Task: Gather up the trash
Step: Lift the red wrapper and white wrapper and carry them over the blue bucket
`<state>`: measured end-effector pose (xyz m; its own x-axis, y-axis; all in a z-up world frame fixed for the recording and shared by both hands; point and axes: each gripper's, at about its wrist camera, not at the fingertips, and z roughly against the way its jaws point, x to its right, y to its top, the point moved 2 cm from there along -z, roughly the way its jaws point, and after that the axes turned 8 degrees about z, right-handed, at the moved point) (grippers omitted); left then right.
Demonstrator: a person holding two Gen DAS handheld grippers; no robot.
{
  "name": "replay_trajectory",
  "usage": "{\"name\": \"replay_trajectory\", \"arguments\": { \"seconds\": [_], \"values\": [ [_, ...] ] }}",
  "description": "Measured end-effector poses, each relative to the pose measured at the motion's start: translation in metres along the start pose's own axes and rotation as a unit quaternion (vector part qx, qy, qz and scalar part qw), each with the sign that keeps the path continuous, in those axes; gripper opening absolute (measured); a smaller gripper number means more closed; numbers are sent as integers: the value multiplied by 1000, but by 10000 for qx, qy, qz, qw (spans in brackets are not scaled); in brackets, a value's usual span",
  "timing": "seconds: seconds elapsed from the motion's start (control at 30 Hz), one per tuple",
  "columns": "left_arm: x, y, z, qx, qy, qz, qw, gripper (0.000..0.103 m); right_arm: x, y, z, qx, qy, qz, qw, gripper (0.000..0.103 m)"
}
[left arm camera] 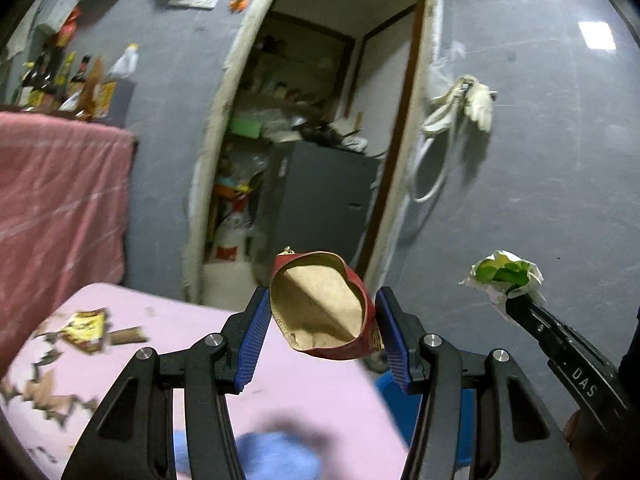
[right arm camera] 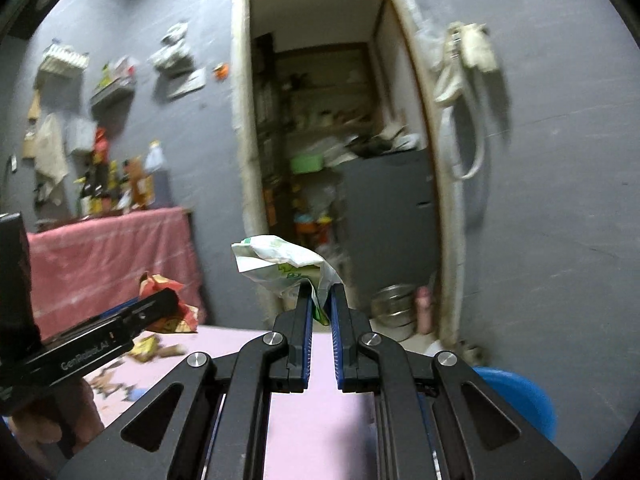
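Pink table surface (left arm camera: 312, 392) fills the lower left of the left wrist view; torn brown scraps (left arm camera: 44, 392) and a yellow wrapper (left arm camera: 86, 326) lie at its left edge. Blue bin (right arm camera: 520, 396) sits low right in the right wrist view, only partly visible.

Left gripper (left arm camera: 322, 320), lower centre: blue pads clamped on a red paper pouch (left arm camera: 320, 308). Pouch squeezed open, tan inner lining facing the camera, rim creased, printed emblem on its right side.

Right gripper (right arm camera: 320, 300), centre: jaws pressed nearly together, pinching a crumpled white-and-green wrapper (right arm camera: 280, 260). Wrapper fans up and left above the fingertips, green print, creased folds.
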<state>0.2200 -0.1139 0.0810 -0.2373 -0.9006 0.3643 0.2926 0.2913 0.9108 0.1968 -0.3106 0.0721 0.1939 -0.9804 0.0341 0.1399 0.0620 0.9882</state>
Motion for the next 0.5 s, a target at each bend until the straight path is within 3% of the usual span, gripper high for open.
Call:
{"name": "replay_trajectory", "arguments": {
  "seconds": [0.27,0.5],
  "values": [
    [68,-21,-43,-237,-523,-150,9982,48,67,-18,18,11,-1001,-68,9950,7],
    [115,-55,-81,-678,-743,-373,9942,48,112,-46,23,-376,-1390,-322,9891,8]
  ]
}}
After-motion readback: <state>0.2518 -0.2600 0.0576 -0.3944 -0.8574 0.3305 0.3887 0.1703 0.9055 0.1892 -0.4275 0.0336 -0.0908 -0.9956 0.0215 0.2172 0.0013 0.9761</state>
